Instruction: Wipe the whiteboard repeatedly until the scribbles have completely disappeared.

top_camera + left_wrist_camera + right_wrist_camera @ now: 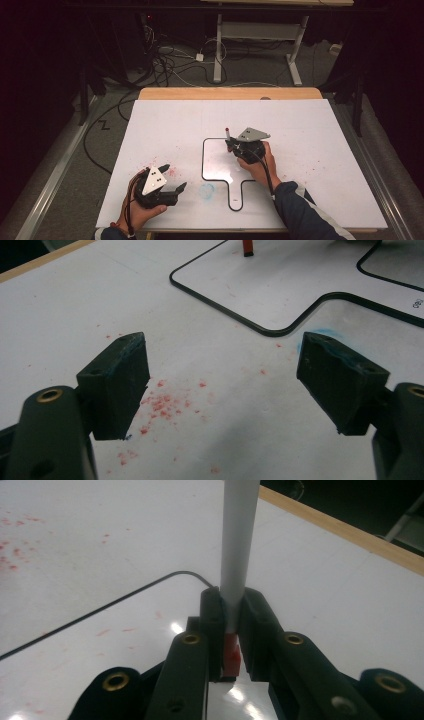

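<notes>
Red-tipped white marker pen point(239, 545) clamped upright in right gripper point(231, 630) over small black-rimmed whiteboard point(218, 165) on white-topped desk point(300, 150).
Jaws closed on the pen; left gripper point(225, 380) gapes empty near red smudges point(162, 405). Board looks nearly blank, so any writing seems largely ahead.

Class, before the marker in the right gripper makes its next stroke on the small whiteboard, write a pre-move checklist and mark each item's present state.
1. Right gripper clamped on the marker: ok.
2. Marker tip touching the whiteboard: cannot tell.
3. Left gripper open, holding nothing: ok.
4. Left gripper off the whiteboard: ok.
5. Whiteboard lying flat on the table sheet: ok.
6. Sheet clean: not ok, red specks.
</notes>
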{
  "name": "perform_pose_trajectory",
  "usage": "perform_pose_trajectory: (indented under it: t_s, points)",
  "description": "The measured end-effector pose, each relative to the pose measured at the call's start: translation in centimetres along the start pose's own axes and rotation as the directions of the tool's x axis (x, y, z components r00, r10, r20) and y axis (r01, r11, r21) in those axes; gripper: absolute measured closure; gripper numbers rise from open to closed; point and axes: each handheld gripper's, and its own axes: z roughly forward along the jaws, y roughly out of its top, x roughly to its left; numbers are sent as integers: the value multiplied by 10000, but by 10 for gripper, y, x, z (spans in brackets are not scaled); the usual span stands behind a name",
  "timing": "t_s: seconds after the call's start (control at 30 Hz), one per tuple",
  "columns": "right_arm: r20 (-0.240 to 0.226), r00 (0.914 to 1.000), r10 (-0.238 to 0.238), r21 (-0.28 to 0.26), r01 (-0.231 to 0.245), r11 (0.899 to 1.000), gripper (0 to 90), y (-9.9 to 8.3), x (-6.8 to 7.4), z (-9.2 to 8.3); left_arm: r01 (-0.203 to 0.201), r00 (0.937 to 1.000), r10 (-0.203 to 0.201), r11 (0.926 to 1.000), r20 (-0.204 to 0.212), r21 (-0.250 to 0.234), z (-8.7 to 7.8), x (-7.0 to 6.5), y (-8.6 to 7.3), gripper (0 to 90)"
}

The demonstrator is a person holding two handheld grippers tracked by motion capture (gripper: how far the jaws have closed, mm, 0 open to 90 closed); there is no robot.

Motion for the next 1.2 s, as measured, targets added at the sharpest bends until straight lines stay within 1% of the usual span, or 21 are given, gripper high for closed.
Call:
perform_pose_trajectory:
  t_s: [0.03, 0.07, 0.1, 0.13, 0.17, 0.2, 0.27, 0.3, 0.37, 0.43, 0.5, 0.6, 0.7, 0.77, 0.83, 0.87, 0.93, 1.0, 1.07, 1.17, 1.2]
  points:
    - [217, 9997, -123, 33, 122, 9999, 821, 0, -3, 0, 22, 10000, -22, 10000, 5, 9, 0, 0, 0, 198]
    - [587, 9979, -286, 123, 279, 9995, 821, -1, -7, 0, 20, 10000, -20, 10000, 10, 36, 0, 1, -1, 198]
    - [832, 9961, -310, 166, 297, 9994, 821, -2, -13, -1, 7, 10000, -7, 10000, 4, 64, 1, 1, -1, 198]
    - [866, 9962, -70, 162, 57, 9999, 821, -3, -18, -2, 1, 10000, -1, 10000, 1, 64, 0, 1, -1, 198]
    - [809, 9967, 108, 137, -120, 9998, 820, -4, -22, -3, 0, 10000, 0, 10000, 6, 46, 0, 1, -1, 198]
    - [756, 9969, 204, 128, -214, 9997, 820, -4, -22, -4, 9, 10000, -9, 10000, 10, 39, 0, 1, -1, 198]
    - [254, 9995, 188, 45, -190, 9998, 821, -5, -16, -5, 8, 10000, -8, 10000, -1, 54, 1, 1, -1, 198]
    - [-60, 9999, 96, -12, -96, 10000, 820, -4, -12, -5, -1, 10000, 0, 10000, 11, 68, 1, 1, 0, 198]
    - [-517, 9985, -184, 2, 185, 9998, 820, -2, -3, -5, -13, 10000, 13, 10000, 21, 78, 2, 0, 0, 198]
    - [-576, 9974, -423, 6, 424, 9991, 820, -1, 0, -5, -19, 10000, 19, 10000, 25, 57, 2, 0, 0, 198]
    - [-276, 9987, -425, 19, 426, 9991, 820, -2, -4, -4, -20, 10000, 20, 10000, 17, 80, 2, 0, 0, 198]
    - [467, 9984, -307, 100, 303, 9995, 820, -4, -13, -5, -14, 10000, 14, 10000, 23, 91, 2, 0, 0, 198]
    - [526, 9982, -272, 63, 269, 9996, 820, -4, -14, -4, -12, 10000, 12, 10000, 45, 91, 3, 0, 0, 198]
    - [149, 9994, -298, -6, 298, 9996, 820, -3, -9, -3, -33, 10000, 33, 9999, 37, 101, 3, 0, 0, 198]
    - [57, 9983, -588, -11, 588, 9983, 820, -1, -3, 0, -23, 10000, 23, 9999, 54, 105, 3, 0, 0, 198]
    - [59, 9980, -627, 39, 627, 9980, 820, 1, -2, 1, -10, 10000, 10, 9999, 52, 105, 3, 0, 0, 198]
    - [294, 9971, -696, 194, 691, 9974, 820, 4, -5, 6, -45, 10000, 44, 9999, 58, 112, 3, 0, 0, 198]
    - [648, 9963, -559, 278, 542, 9981, 821, 5, -13, 9, -57, 10000, 57, 9999, 56, 89, 3, 0, 0, 198]
    - [1041, 9933, -496, 407, 456, 9981, 820, 6, -19, 10, -42, 10000, 42, 10000, 60, 89, 2, 0, 0, 198]
    - [1224, 9912, -503, 413, 455, 9981, 820, 5, -24, 11, -18, 10000, 18, 9999, 48, 106, 2, 2, -1, 198]
    - [1223, 9916, -420, 408, 373, 9985, 820, 5, -24, 12, -2, 10000, 1, 10000, 48, 90, 1, 2, -1, 198]
